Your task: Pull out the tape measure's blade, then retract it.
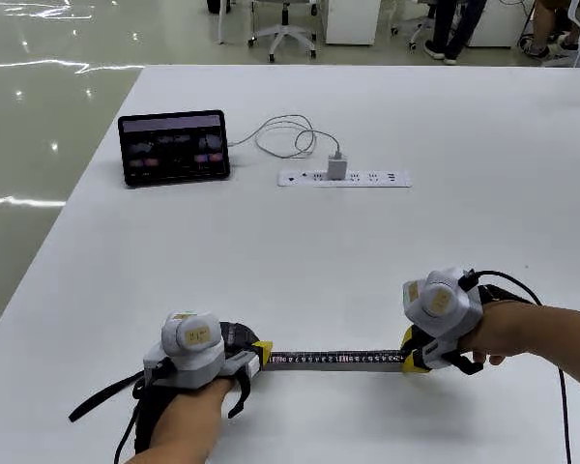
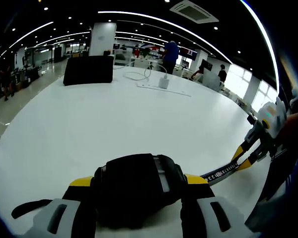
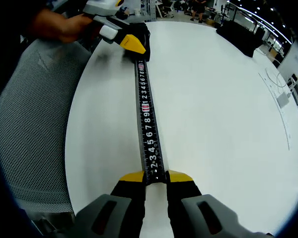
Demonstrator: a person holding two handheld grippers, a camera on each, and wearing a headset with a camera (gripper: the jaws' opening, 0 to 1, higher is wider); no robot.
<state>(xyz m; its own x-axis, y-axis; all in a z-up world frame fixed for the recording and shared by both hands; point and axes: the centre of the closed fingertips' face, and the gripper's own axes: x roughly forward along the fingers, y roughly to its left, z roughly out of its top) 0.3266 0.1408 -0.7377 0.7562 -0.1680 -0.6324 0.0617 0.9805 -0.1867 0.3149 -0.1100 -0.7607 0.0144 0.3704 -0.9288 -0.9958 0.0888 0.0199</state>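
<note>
One rounded black case (image 2: 136, 196) (rubbery, perhaps) in left tongs (image 2: 139, 180).

near the front edge of the worktop (image 1: 445, 126), the left tongs (image 1: 254, 356) clamp the black tape measure case (image 1: 236, 340). the right tongs (image 1: 412, 360) pinch the end of the blade (image 1: 333, 360), which lies drawn out flat between them. toward the far left corner sit a tablet (image 1: 174, 147) and a power strip (image 1: 343, 179) with a looped white cable (image 1: 285, 135).
</note>
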